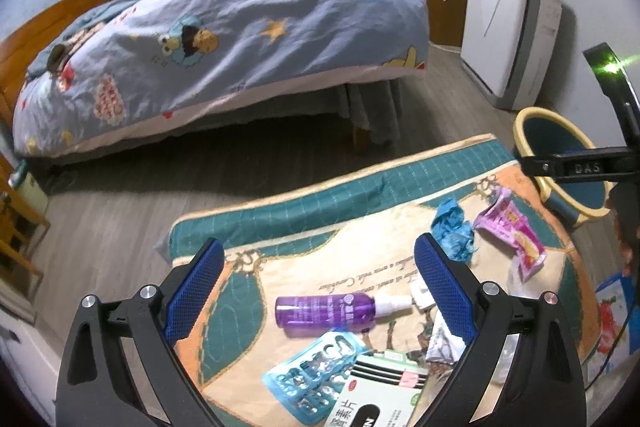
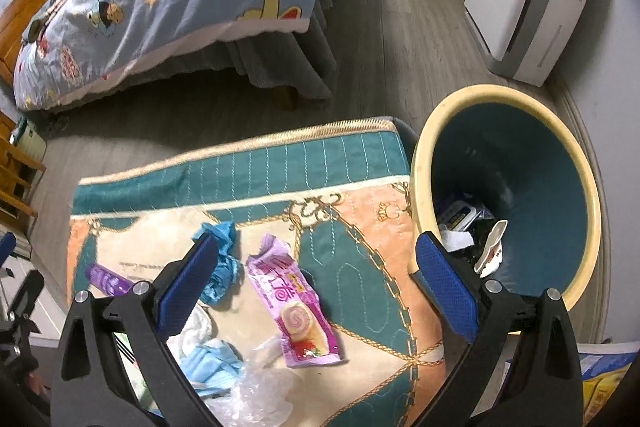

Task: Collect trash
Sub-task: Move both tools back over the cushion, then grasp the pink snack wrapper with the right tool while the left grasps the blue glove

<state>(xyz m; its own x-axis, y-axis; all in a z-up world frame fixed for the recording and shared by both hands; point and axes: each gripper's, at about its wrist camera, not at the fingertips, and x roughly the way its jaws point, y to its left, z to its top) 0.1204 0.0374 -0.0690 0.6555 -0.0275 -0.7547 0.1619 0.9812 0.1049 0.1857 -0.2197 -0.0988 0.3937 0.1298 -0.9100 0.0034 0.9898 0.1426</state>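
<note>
A patterned cloth-covered surface (image 1: 320, 251) holds trash. My left gripper (image 1: 320, 287) is open and empty above a purple spray bottle (image 1: 328, 311), a blue blister pack (image 1: 316, 375) and a white box (image 1: 380, 395). Crumpled blue paper (image 1: 454, 227) and a purple snack wrapper (image 1: 512, 235) lie further right. My right gripper (image 2: 320, 283) is open and empty over the purple snack wrapper (image 2: 296, 307), with the crumpled blue paper (image 2: 224, 259) by its left finger. A blue mask (image 2: 212, 359) and clear plastic (image 2: 256, 391) lie near. The yellow-rimmed bin (image 2: 424, 163) with trash inside stands right.
A bed with a cartoon duvet (image 1: 240, 27) stands beyond the surface across grey wood floor (image 1: 160, 187). A white appliance (image 1: 508, 27) stands against the right wall. The bin also shows in the left wrist view (image 1: 524, 135), with the other gripper's frame (image 1: 580, 167) over it.
</note>
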